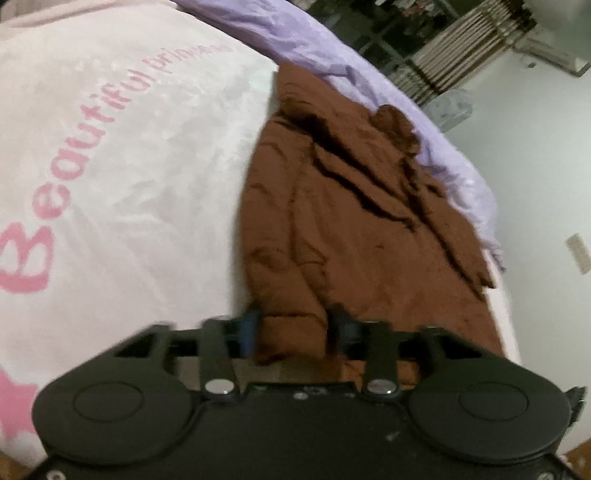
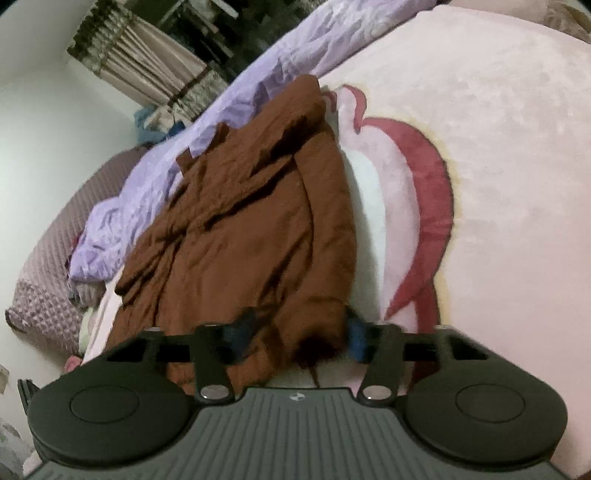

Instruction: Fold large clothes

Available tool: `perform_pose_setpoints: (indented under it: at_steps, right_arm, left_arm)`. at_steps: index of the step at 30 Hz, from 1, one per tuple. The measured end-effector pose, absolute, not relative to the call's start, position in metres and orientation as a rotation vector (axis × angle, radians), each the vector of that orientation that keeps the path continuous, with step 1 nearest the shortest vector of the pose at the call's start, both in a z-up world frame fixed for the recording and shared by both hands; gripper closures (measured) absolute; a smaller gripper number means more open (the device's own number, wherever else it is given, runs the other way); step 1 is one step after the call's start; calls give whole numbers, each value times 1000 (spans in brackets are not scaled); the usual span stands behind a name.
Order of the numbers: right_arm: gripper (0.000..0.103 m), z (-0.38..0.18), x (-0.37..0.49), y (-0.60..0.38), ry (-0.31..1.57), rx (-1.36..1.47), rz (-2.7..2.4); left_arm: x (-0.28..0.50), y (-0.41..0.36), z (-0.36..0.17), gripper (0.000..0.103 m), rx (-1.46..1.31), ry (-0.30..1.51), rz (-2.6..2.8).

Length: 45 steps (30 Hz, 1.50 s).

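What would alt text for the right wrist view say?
A hand-held gripper pinches the near edge of a brown garment lying on a pink blanket, with a rumpled purple sheet behind.

Plain rust-brown garment; pale pink blanket, pink lettering; lilac sheet.

Left hand-held gripper, black with blue pads, points downward, jaws pinched on brown cloth. Right hand-held gripper, same build, also tilts down, jaws clamped on brown cloth.
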State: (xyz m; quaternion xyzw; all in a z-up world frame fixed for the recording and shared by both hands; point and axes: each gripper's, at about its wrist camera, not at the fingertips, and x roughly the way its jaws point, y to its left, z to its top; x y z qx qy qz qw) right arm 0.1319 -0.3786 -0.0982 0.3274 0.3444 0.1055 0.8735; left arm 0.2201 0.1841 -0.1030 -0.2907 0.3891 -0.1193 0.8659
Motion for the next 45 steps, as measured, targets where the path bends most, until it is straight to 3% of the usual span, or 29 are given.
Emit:
perform_pose_setpoints:
  at_steps: [1,2,7,16,26,30,37,41,44,45]
  right_arm:
    - [77,-99,132,-379,738,692,226]
    - [80,-100,132,-380,744,708,238]
    - [90,-87,130,-385,684,760,290]
    - [92,-31,182,-401,526,849,378]
    - [93,22,325,-418,479,858,319]
    - [93,17,378,-421,503,840,268]
    - [92,-35,455,-423,589,903,157]
    - [86,-64,474,-421,614,944,122]
    - [70,-67,470,-430,602,1023,170]
    - [58,-63,466,-433,586,1020,193]
  left_arm:
    - [220,185,-103,78,-620,812,-253]
    - [219,188,-102,84,-653,803,-270]
    - [222,187,-79,87,-671,724,-300]
    - [288,172,-16,88,-601,593,-365]
    - [431,179,23,88,-571,544,-320]
    - [482,189,15,88,-582,553,-286]
    - [563,182,-46,88,-579,694,-192]
    - [582,184,-69,75,-613,744,-199]
    - [576,203,-57,57,-702,716,-251]
    - [568,210,-47,44,-695,674,-243]
